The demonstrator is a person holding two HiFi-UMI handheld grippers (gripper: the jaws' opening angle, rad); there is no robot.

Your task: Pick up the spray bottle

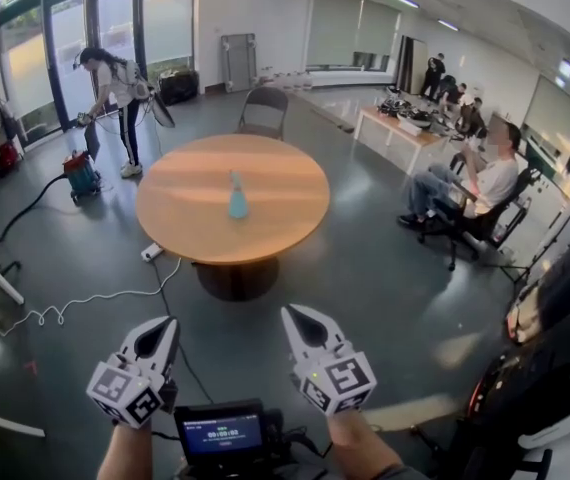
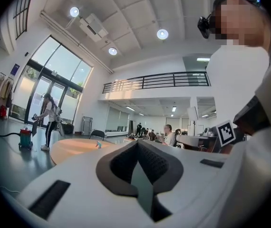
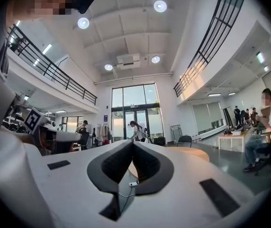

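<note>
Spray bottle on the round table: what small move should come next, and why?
Probably move closer to the round table first. The spray bottle stands upright near its middle, while the left gripper and right gripper are both shut, empty and over the floor, short of the table's edge.

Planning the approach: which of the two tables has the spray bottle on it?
The round wooden table at the room's centre: the blue spray bottle stands upright on it. The rectangular table farther back carries dark equipment.
</note>
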